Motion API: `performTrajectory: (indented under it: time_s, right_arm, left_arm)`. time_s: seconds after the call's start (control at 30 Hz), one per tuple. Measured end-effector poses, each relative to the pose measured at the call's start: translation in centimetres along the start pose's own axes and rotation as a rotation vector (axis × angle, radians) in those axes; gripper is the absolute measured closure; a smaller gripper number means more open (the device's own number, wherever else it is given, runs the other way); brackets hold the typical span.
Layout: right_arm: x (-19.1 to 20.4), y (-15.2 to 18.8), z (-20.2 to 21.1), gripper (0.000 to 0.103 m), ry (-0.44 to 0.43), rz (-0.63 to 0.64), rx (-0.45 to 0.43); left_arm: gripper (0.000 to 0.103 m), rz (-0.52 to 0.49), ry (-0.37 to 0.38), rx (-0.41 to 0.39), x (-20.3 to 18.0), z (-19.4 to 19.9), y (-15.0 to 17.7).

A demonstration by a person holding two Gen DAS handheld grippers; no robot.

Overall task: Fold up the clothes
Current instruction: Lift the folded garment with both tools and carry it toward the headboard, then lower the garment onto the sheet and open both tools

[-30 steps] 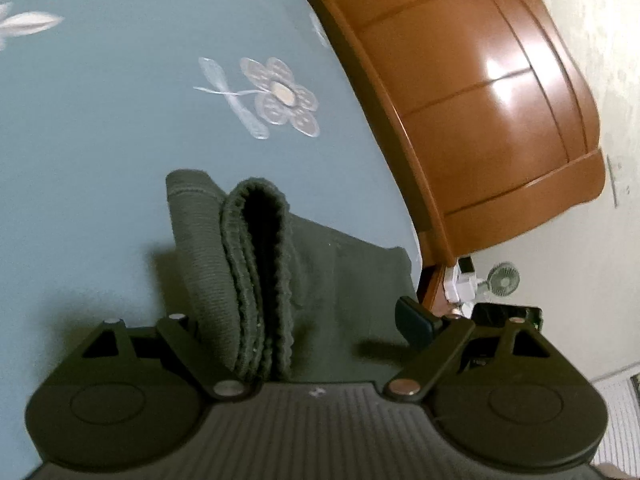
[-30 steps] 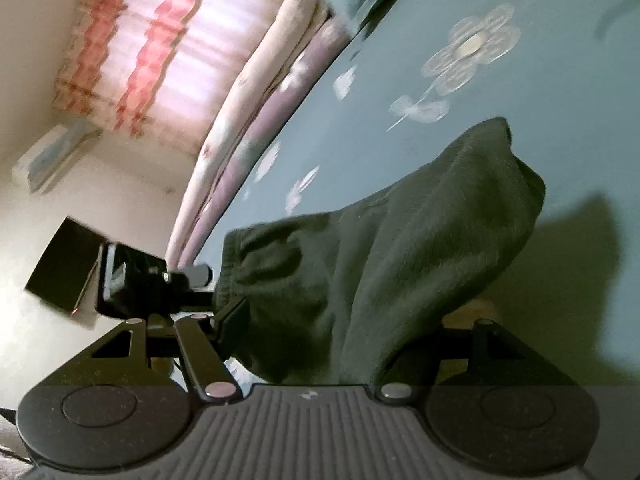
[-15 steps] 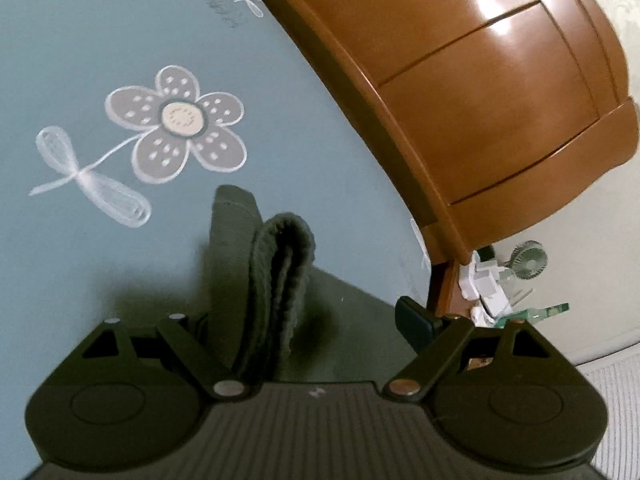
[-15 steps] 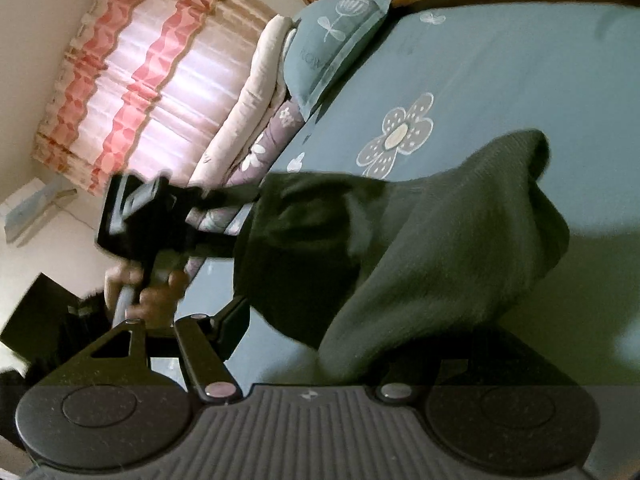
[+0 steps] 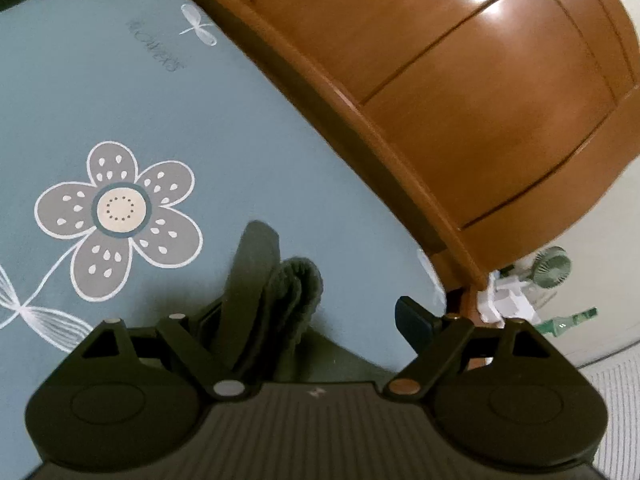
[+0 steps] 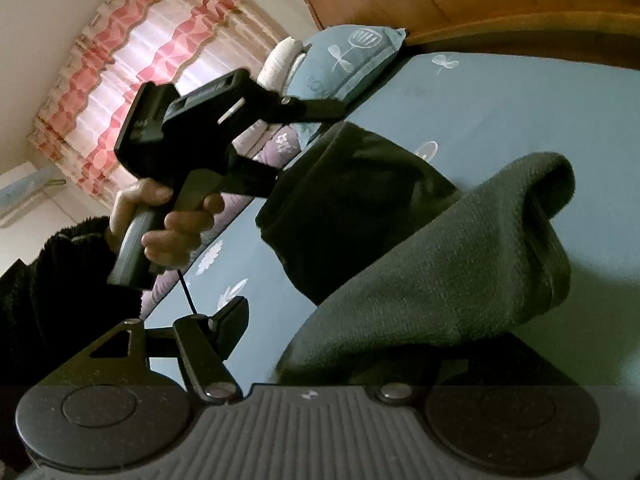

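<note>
A dark green knitted garment (image 6: 432, 264) hangs in the air above the blue bed sheet (image 5: 168, 120). In the left wrist view its ribbed hem (image 5: 280, 304) lies against my left gripper's (image 5: 308, 316) left finger, while the right finger (image 5: 412, 320) stands wide apart from it. In the right wrist view the cloth drapes over my right gripper's (image 6: 348, 332) right finger and hides it; the left finger (image 6: 232, 324) stands clear of the cloth. My left gripper (image 6: 200, 120) also shows there, hand-held, at the garment's far corner.
The sheet carries flower prints (image 5: 120, 208). A wooden headboard (image 5: 460, 92) runs along the bed's edge. A blue pillow (image 6: 344, 60) and rolled bedding lie at the head. Pink-striped curtains (image 6: 132, 64) hang behind. A small fan (image 5: 552, 268) and a bottle (image 5: 568, 320) stand beside the bed.
Both grippers have lifted the garment higher above the sheet and swung toward the headboard. The left gripper and the hand on it have come into the right wrist view.
</note>
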State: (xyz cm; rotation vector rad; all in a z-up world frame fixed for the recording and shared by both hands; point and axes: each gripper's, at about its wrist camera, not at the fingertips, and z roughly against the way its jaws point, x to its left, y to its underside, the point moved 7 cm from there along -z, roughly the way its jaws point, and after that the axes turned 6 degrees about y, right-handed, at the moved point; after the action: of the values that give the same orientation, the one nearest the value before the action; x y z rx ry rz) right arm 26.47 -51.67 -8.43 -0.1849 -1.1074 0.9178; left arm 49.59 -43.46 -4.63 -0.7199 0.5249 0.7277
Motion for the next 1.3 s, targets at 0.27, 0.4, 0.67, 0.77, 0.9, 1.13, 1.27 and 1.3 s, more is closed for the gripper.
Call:
performTrajectory:
  time_s: [0.27,0.4,0.67,0.77,0.9,1.13,1.27,1.3]
  right_arm:
    - [-3.1,2.2,-0.5,0.030,0.030,-0.081,0.023]
    - [-6.1,4.2,0.1,0.029,0.074,-0.169,0.034]
    - [-10.1,4.0,2.9,0.028,0.089,-0.374,-0.137]
    - [-10.3,2.4,3.7,0.028,0.137,-0.337,-0.186]
    - [-10.5,0.3,4.8,0.028,0.200,-0.288,-0.252]
    - [-6.2,2.4,2.3,0.028,0.351,0.129,-0.171]
    - [-3.3,4.1,0.0,0.029,0.414,0.389,-0.097]
    - [-3.5,4.3,-0.1,0.030,0.432,0.406,-0.098]
  left_arm:
    - [0.017,-0.025,-0.069,-0.041,0.6,-0.8,-2.0]
    - [0.016,-0.080,-0.120,-0.084,0.2,1.9,-2.7]
    - [0.016,-0.113,-0.074,0.066,0.5,-0.5,4.6]
    - [0.016,-0.102,-0.074,0.126,1.2,-2.4,7.6]
    - [0.016,-0.133,-0.098,0.155,1.4,-2.9,10.0]
    - [0.015,-0.281,-0.127,0.075,-0.6,-2.6,8.9]
    - [0.015,-0.291,-0.161,0.040,0.8,-4.3,8.5]
    - [0.016,-0.282,-0.190,0.033,1.8,-4.5,8.5]
